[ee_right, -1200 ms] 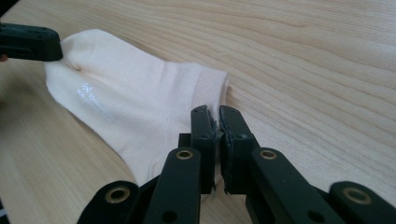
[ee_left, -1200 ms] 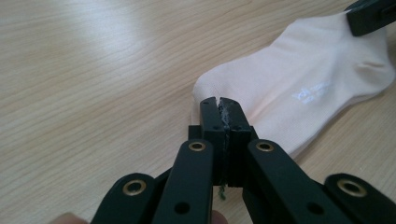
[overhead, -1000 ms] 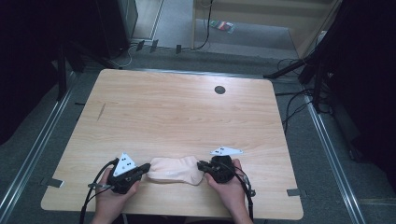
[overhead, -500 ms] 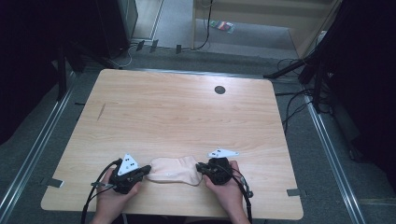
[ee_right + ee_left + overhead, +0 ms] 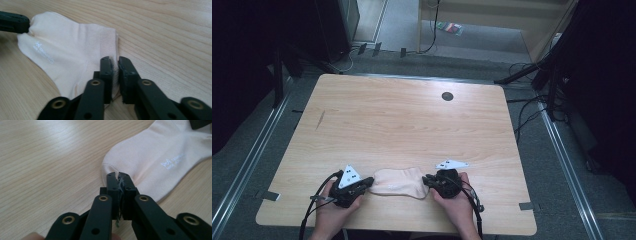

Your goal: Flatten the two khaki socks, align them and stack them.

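Note:
A pale pink sock [image 5: 398, 181] lies flat near the front edge of the wooden table [image 5: 412, 125], with small white lettering on it [image 5: 172, 161]. My left gripper [image 5: 368, 182] is shut on the sock's rounded toe end [image 5: 110, 166], its jaws pressed together on the fabric edge [image 5: 117, 177]. At the other end, my right gripper [image 5: 427, 180] is shut on the ribbed cuff [image 5: 108, 40], with fabric pinched between its jaws [image 5: 114, 65]. The left gripper's jaw tip [image 5: 13, 22] shows at the far end of the sock in the right gripper view. A hand holds each gripper.
A small black round grommet [image 5: 447, 96] sits in the table's far right part. The table's front edge [image 5: 402, 231] runs just behind the hands. Dark stands and cables [image 5: 532, 75] surround the table on the floor.
The left gripper has shifted slightly right and toward the front edge while holding the sock. The right gripper and sock have barely moved.

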`<action>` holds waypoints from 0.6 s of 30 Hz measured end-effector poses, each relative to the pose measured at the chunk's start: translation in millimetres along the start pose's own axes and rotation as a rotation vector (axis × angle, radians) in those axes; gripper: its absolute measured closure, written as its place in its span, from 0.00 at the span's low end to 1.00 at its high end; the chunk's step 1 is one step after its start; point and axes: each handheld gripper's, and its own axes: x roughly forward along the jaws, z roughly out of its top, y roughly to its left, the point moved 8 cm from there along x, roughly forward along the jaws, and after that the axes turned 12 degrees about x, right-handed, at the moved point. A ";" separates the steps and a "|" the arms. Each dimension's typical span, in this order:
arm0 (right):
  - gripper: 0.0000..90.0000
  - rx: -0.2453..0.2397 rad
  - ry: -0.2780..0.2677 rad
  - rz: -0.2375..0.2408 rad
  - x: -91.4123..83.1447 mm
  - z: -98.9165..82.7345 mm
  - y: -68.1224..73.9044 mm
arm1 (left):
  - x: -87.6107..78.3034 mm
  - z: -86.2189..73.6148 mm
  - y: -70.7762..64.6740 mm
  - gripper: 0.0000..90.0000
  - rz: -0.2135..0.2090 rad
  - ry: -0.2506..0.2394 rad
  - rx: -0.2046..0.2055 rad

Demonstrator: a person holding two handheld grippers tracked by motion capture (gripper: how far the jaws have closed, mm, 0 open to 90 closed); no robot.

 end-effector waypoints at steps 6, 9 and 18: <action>0.47 0.006 -0.115 0.042 -13.3 12.6 -5.0 | -9.0 5.3 17.5 0.60 -0.037 -0.134 -0.126; 0.38 0.013 -0.189 0.030 -22.3 20.9 -11.9 | -14.9 8.2 23.2 0.46 -0.038 -0.186 -0.159; 0.19 0.017 -0.307 -0.003 -37.5 32.9 -21.6 | -23.6 10.2 40.8 0.12 -0.003 -0.245 -0.183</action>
